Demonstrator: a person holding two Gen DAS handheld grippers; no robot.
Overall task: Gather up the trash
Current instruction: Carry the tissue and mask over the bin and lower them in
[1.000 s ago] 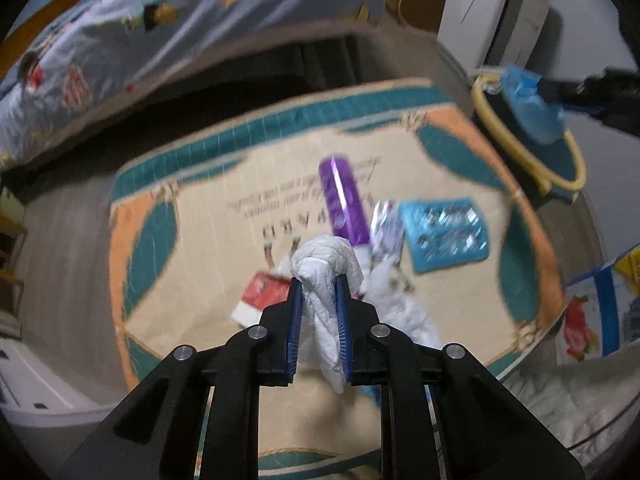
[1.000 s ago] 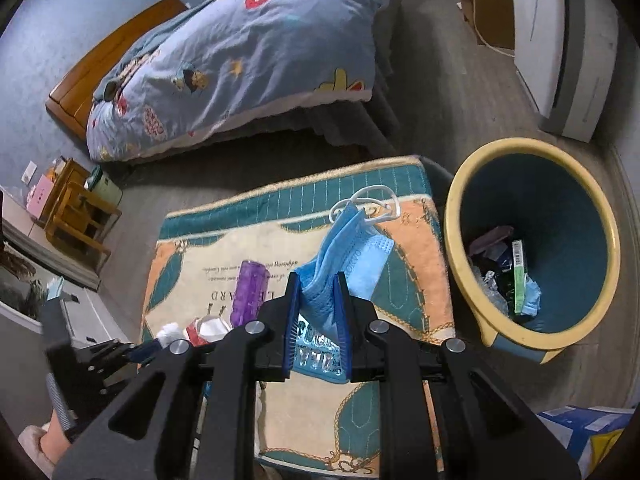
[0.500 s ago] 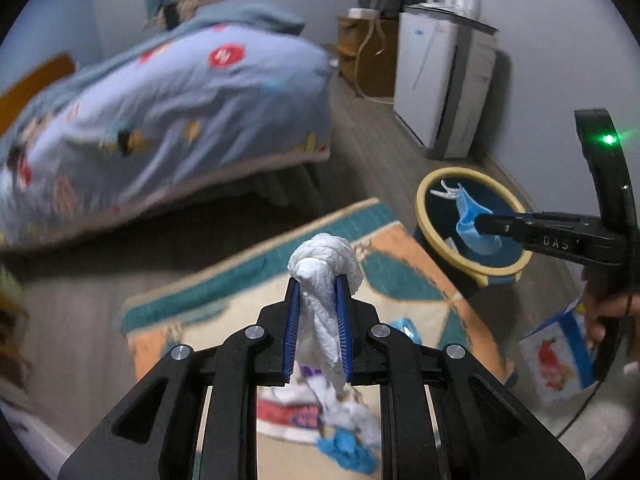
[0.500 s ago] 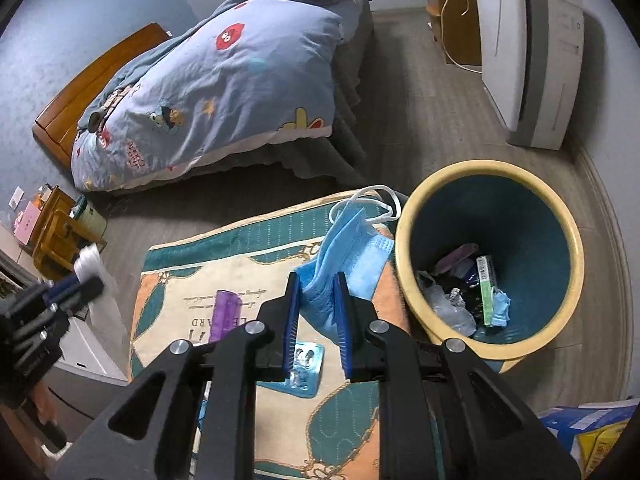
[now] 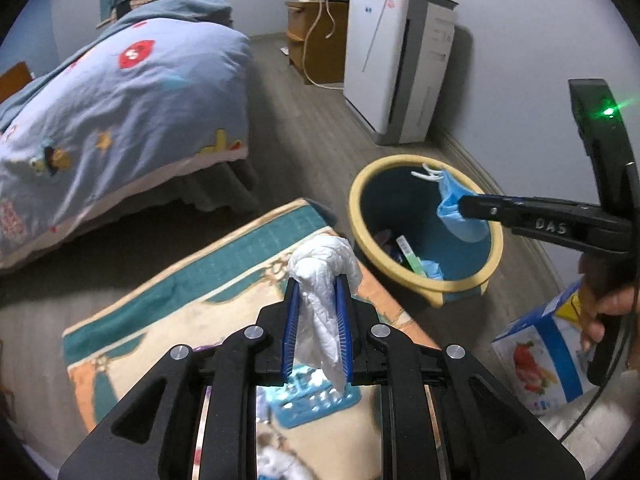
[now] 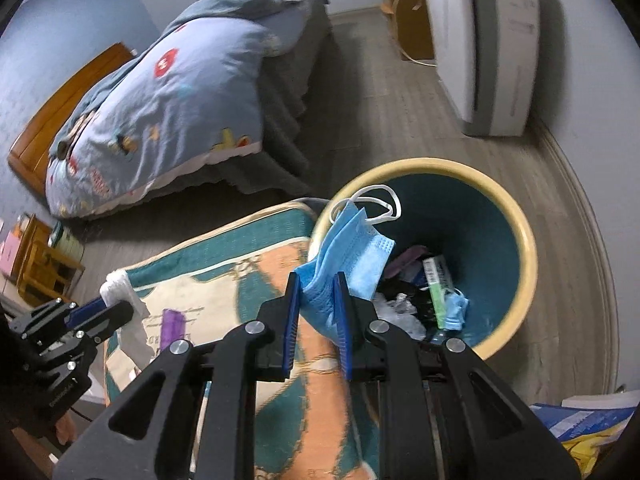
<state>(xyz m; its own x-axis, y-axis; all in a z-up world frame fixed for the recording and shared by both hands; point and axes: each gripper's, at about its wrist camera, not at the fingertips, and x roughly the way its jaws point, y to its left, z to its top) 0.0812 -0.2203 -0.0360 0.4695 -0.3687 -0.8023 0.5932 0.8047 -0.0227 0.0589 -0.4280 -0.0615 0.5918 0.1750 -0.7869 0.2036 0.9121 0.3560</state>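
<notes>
My left gripper (image 5: 317, 280) is shut on a crumpled white tissue (image 5: 324, 264), held above the mat's corner just left of the bin. My right gripper (image 6: 317, 280) is shut on a blue face mask (image 6: 348, 248) whose white ear loops hang over the bin's near rim. The yellow-rimmed teal bin (image 6: 516, 216) holds several pieces of trash. In the left wrist view the right gripper (image 5: 460, 206) carries the mask (image 5: 456, 216) over the bin (image 5: 360, 184). A blue blister pack (image 5: 316, 396) and a purple tube (image 6: 172, 324) lie on the mat (image 5: 224, 276).
A bed with a blue quilt (image 5: 120, 92) stands to the left. A white appliance (image 5: 396, 64) and a wooden cabinet (image 5: 316, 36) line the far wall. A printed carton (image 5: 540, 360) lies on the floor at right, near a hand (image 5: 600, 308).
Both grippers swung toward the bin. The left one lifted the tissue off the mat's litter; the right one carried the mask from above the mat to the bin's rim.
</notes>
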